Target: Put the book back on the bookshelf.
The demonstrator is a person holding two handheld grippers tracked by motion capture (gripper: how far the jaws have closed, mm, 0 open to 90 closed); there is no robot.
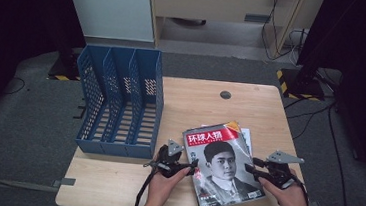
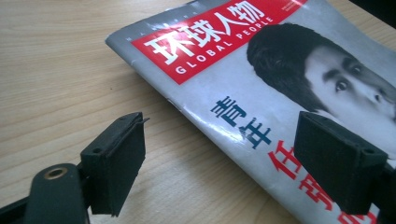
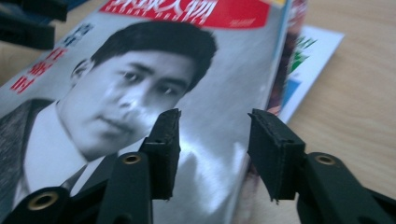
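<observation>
Magazines lie stacked near the front right corner of the pale wooden counter (image 1: 252,96), topmost a glossy grey magazine with a red title band and a portrait cover (image 1: 222,162). Left gripper (image 1: 187,169) sits at its left edge, jaws wide, one over wood and one over the cover. Right gripper (image 1: 252,170) hangs at the right edge, jaws moderately apart, holding nothing. Blue perforated plastic file rack (image 1: 121,102) stands at the counter's left edge.

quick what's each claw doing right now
Left claw: open, straddling the magazine spine edge.
Right claw: open, over the magazine's other edge.
</observation>
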